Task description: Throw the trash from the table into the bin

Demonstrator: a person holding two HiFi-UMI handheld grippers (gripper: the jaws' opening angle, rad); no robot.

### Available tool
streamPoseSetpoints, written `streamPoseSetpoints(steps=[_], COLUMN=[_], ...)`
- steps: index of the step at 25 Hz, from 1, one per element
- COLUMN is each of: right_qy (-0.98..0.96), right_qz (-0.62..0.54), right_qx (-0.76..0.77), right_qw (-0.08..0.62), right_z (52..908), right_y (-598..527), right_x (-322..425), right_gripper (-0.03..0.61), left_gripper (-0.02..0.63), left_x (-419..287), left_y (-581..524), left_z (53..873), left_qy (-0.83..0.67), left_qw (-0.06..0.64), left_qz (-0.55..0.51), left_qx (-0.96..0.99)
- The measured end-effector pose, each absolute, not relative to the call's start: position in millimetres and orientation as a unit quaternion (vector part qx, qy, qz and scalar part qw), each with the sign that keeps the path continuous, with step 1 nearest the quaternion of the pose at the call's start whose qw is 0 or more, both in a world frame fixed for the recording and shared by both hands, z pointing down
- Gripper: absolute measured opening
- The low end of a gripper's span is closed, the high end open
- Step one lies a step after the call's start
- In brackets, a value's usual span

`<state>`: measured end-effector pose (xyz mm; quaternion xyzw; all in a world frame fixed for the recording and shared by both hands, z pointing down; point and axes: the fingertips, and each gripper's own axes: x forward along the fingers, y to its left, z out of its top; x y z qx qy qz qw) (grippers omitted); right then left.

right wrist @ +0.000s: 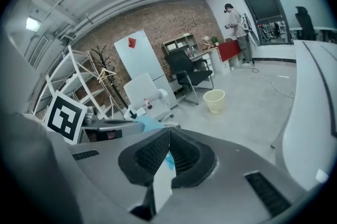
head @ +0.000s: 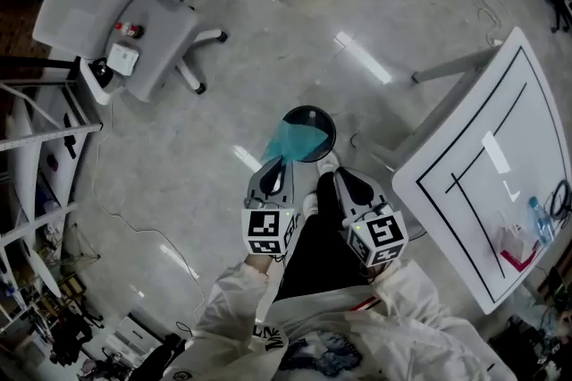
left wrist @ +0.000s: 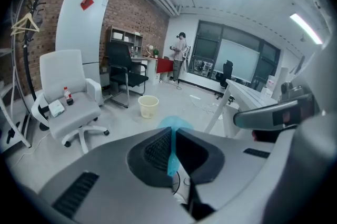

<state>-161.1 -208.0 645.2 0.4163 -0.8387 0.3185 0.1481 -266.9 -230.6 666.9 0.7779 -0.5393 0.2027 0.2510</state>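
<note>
Left gripper (head: 275, 163) pinches blue plastic (head: 288, 140), right gripper (head: 342, 178) a blue-white scrap (right wrist: 168, 160), both held toward the bin (head: 329, 125) at twelve o'clock, seemingly so releasing drops them in.

No wording is legible; only square coded markers on left gripper (head: 280, 162) and right gripper (head: 334, 177).

Side by side and tilted down, the left gripper (head: 282, 161) clamps a blue sheet (head: 291, 140), the right gripper (head: 334, 177) a blue scrap (right wrist: 169, 161).
</note>
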Motion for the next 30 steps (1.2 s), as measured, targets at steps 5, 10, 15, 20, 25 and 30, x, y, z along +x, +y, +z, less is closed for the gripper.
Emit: streamPoseSetpoints(steps=[5, 10, 15, 20, 25, 30], right_qy=[-0.83, -0.823, -0.825, -0.822, -0.824, -0.82], right_qz=[0.327, 0.327, 0.316, 0.311, 0.303, 0.306], right_qx=[0.424, 0.437, 0.443, 0.452, 0.454, 0.46], right_qw=[0.154, 0.158, 0.155, 0.155, 0.151, 0.151], right_z=[684, 739, 780, 825, 866, 901], right_y=[-210, -210, -209, -218, -232, -241], right_x=[-153, -135, -130, -137, -137, -135], right_gripper=[0.02, 0.02, 0.02, 0.02, 0.02, 0.021], left_gripper=[0.009, 0.011, 0.011, 0.011, 0.009, 0.011], left_x=[-259, -250, -242, -241, -242, -247], left_y=[-224, -228, -235, -238, -236, -237], left_z=[725, 793, 835, 878, 928, 974], left_qy=[-0.524, -0.52, -0.519, -0.514, -0.511, -0.515], left_qw=[0.284, 0.304, 0.297, 0.296, 0.294, 0.295], left_qz=[0.206, 0.204, 0.192, 0.198, 0.21, 0.227], left_qx=[0.776, 0.772, 0.778, 0.78, 0.78, 0.772])
